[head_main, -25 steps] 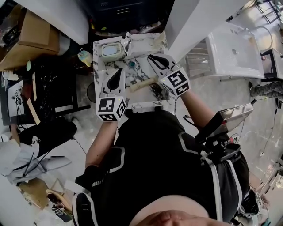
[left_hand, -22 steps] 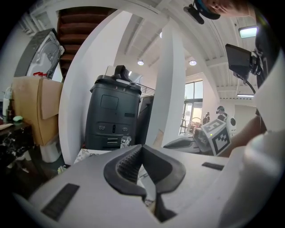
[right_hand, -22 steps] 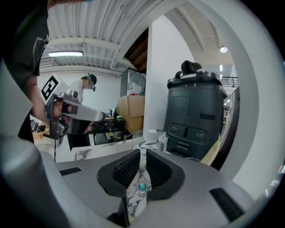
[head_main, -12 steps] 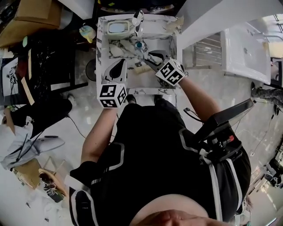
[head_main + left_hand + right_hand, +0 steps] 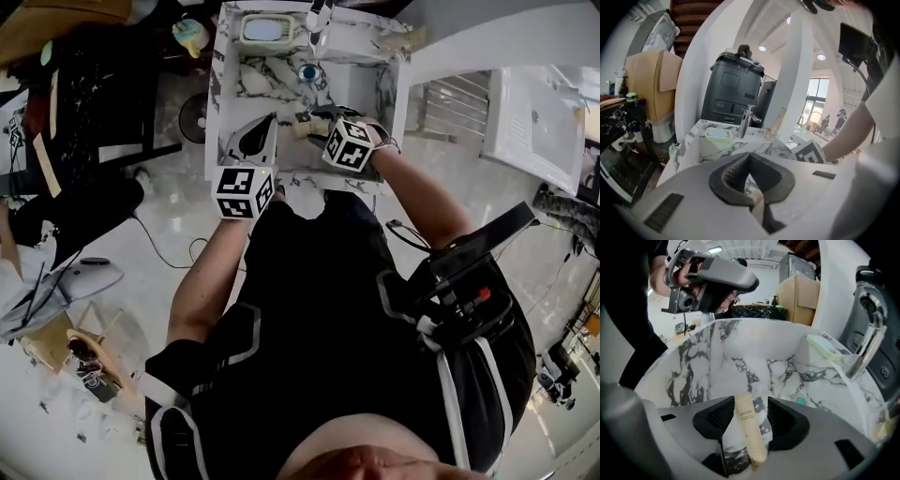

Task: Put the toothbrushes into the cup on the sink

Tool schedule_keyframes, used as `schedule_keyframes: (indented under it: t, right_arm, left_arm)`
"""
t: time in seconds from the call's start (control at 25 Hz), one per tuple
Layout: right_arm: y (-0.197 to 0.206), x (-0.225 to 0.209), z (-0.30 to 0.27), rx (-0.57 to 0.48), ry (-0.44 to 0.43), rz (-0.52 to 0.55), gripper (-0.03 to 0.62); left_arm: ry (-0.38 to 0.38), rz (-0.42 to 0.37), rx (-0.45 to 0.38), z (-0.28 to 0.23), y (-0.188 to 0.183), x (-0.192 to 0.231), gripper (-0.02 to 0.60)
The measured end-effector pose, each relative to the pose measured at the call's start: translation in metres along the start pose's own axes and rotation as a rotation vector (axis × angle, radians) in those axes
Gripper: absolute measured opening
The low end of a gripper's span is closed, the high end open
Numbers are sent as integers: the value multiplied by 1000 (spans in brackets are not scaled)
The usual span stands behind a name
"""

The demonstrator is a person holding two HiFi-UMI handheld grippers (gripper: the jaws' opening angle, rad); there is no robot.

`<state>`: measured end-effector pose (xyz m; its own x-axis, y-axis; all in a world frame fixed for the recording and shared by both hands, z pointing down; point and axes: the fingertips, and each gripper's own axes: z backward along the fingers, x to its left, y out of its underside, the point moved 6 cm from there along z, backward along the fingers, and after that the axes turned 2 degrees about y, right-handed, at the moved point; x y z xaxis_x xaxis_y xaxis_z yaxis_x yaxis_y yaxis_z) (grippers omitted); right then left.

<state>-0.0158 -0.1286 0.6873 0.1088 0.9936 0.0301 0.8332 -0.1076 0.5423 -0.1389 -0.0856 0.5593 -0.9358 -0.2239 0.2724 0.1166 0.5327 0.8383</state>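
Note:
The marble sink is at the top of the head view. A cream toothbrush packet lies on the basin floor and shows as a pale sliver from above. My right gripper hangs low in the basin. Its jaws have just been opening and stand wide on either side of the packet, not pressing it. My left gripper is over the basin's near left side with its tips together. A tall pale container, perhaps the cup, stands by the faucet.
A green soap dish sits on the back rim left of the faucet, and the drain is mid-basin. A black appliance and a cardboard box stand behind. Dark furniture crowds the left; a white fixture is right.
Both grippers have come down into the basin, the right one further. The right jaws went from shut on the toothbrush packet to wide open, and the packet now rests on the basin floor.

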Motion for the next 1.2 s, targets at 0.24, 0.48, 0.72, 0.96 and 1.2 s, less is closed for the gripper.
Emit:
schedule_keyframes:
  t: [0.24,0.48,0.72,0.96,1.2]
  right_arm:
    - [9,10,-35,99,-89,60,233]
    - [20,14,-62,158,-128,143,236]
    - [26,15,-80,208,-177,175,232]
    - [26,14,-80,202,-201,198,184]
    - [24,15,-75,193,-167,220,126]
  left_arm:
    - [-36,44,32,-2,16,7,6]
    - [-47,63,59,4,31,7,6]
    - [-39,53,63,11,33,2,6]
    - [-36,53,56,13,32,2,6]
    - [-30,39,45,15,23,3,6]
